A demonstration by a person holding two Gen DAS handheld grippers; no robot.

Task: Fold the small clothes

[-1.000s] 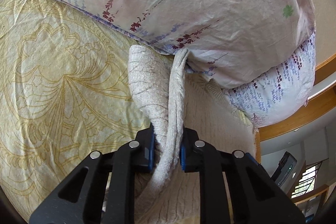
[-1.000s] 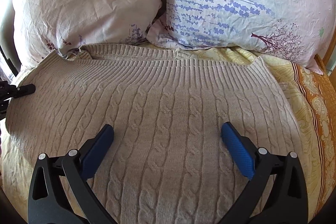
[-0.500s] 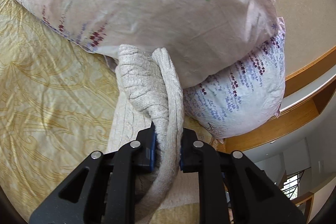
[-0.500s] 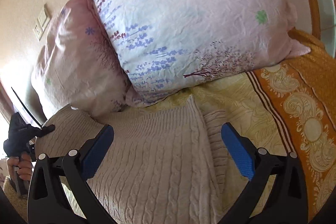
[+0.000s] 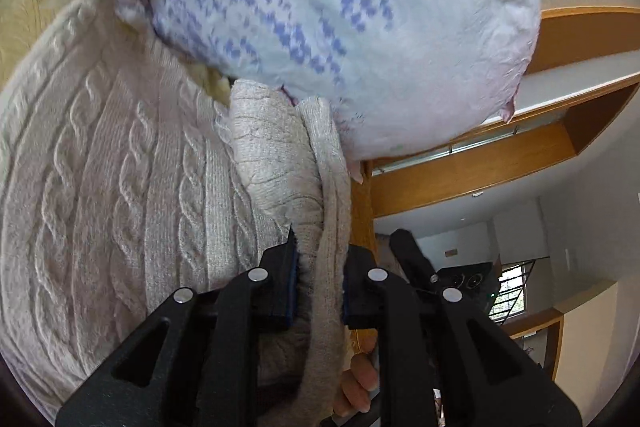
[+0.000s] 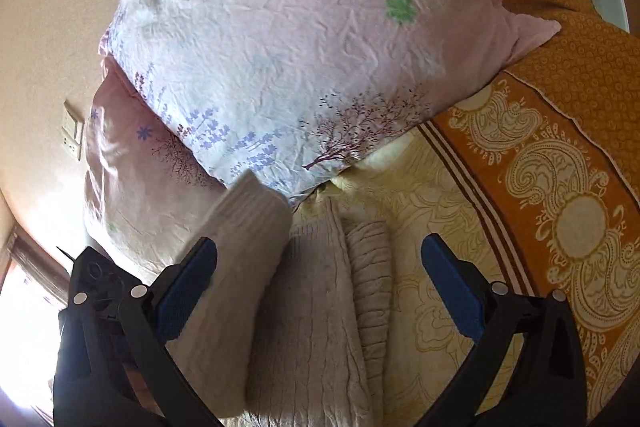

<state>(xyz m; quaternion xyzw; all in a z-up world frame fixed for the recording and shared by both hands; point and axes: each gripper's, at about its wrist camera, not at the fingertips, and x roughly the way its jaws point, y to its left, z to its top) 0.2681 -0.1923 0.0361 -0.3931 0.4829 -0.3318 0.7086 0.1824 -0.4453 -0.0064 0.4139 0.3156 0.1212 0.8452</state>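
Left wrist view shows the left gripper [image 5: 318, 291] with its fingers [image 5: 286, 285] clamped on a bunched fold of the cream cable-knit sweater [image 5: 120, 195]. To the left of those fingers the sweater's body lies spread on the bed; straight ahead of them the pinched sleeve rises in a thick roll and butts against the floral pillow [image 5: 340, 19]. To their right, a hand [image 5: 356, 387] shows just below, and beyond it the wooden bed frame [image 5: 472, 167].

In the right wrist view, the right gripper [image 6: 320, 291] has its fingers [image 6: 188, 287] wide apart, holding nothing. The lifted sleeve crosses just beside the left finger, the sweater's folded edge lies between the two fingers, and the patterned bedspread [image 6: 540, 187] runs off to the right. The pink pillow [image 6: 300, 47] stands ahead.

I'd say the sleeve is being carried across the body for a fold. The risk I see: the grip holds a thick, soft bunch, so the knit could slide out, or the roll could snag on the pillow and land crooked. The open gripper could also catch the sleeve as it passes.

The sweater looks heavy, soft and stretchy, with raised cables and a ribbed hem.
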